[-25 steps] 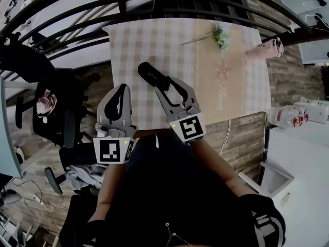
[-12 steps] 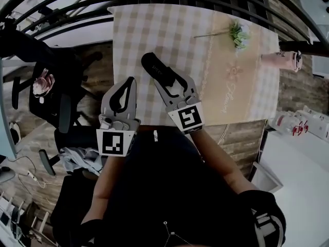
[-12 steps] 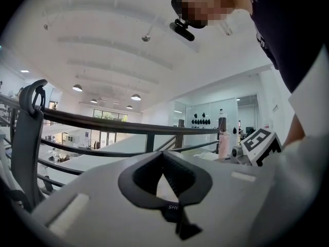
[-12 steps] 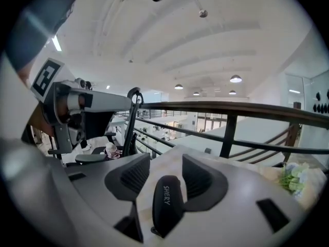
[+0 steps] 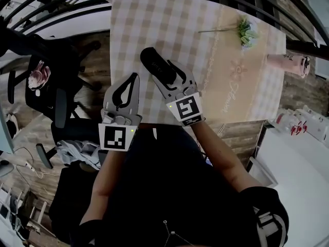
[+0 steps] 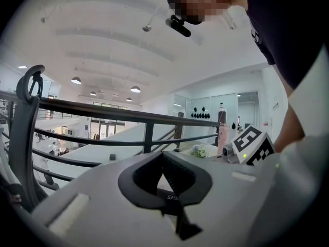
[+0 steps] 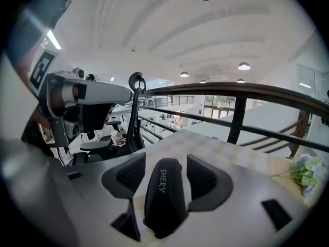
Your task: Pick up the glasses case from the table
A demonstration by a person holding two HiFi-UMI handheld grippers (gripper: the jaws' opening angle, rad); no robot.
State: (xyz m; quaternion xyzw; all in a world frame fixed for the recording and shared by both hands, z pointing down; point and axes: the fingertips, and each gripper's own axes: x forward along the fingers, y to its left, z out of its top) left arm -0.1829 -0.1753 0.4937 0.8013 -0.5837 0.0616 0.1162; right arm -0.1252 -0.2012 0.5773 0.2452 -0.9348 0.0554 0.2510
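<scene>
**A:** Where's the case (image 5: 154, 65)?

**B:** Over the near left part of the table (image 5: 154, 14), on the checked cloth (image 5: 128, 30). It's black and long, and it runs from 10 o'clock to 4 o'clock in the head view. I can't tell whether it rests on the cloth or hangs just above it.

**A:** And the right gripper (image 5: 163, 74)?

**B:** It comes in from 5 o'clock, with one jaw on either side of the case's near end. Its jaws have just been opening. In the right gripper view the case (image 7: 163, 197) stands between the pads, with a sliver of light at the 3 o'clock pad. So the jaws are spread around it, not pinching.

**A:** The left gripper (image 5: 133, 79)?

**B:** It's at 7 o'clock from the case, apart from it, over the table's near edge and pointing to 12 o'clock. In its own view the left gripper (image 6: 163, 156) has its jaw tips pressed together with nothing between them.

**A:** Anything else on the table?

**B:** There are flowers (image 5: 247, 31) at 2 o'clock from the case and a pink bottle (image 5: 288, 64) lying at 3 o'clock near the right edge, both well apart from it. A chair (image 5: 56, 81) stands off the table at 9 o'clock.
</scene>
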